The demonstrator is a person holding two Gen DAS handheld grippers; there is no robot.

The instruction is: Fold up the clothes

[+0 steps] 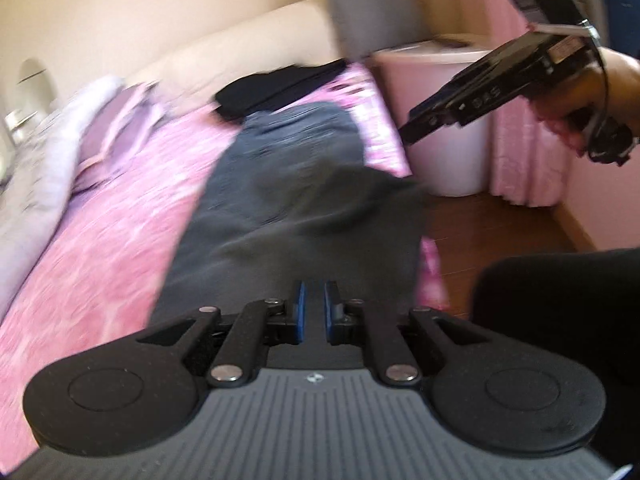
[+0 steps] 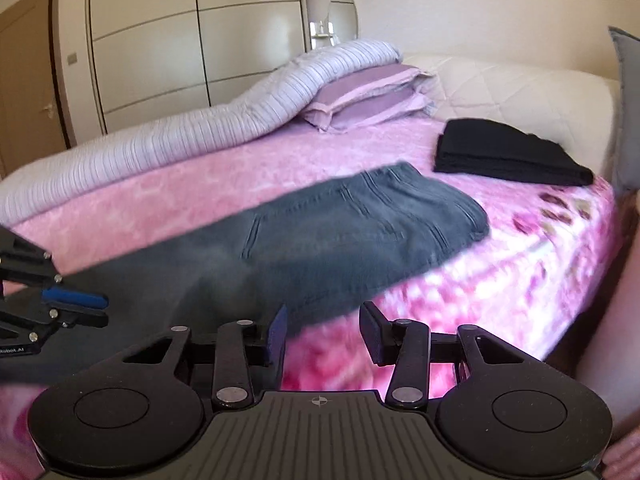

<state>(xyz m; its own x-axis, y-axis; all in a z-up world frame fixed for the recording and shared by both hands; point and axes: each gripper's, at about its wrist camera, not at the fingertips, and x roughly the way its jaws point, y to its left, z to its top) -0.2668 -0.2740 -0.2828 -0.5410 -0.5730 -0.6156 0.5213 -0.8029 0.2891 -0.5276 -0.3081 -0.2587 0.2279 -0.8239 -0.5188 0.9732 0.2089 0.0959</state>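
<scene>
Jeans (image 2: 352,228) of dark grey denim are spread lengthwise on the pink bedspread (image 2: 200,184), waistband toward the cream headboard (image 2: 520,88) and legs running down to the near edge of the bed. A folded black garment (image 2: 508,152) lies apart from them, close to the headboard. The left tongs (image 1: 314,306) are nearly closed over the leg end of the jeans, with only a narrow gap between the blue pads; whether cloth is actually pinched cannot be told, as the view is blurred. The right tongs (image 2: 322,336) are held open above the bed edge, gripping nothing.

The step in hand is judged to be a grasp of the leg ends so that they can be carried up toward the waistband. It would be done best if both layers of denim were pinched near the hem, one corner per tongs, lifted together and laid level, so that the fold stays square and no crease is dragged in.
</scene>
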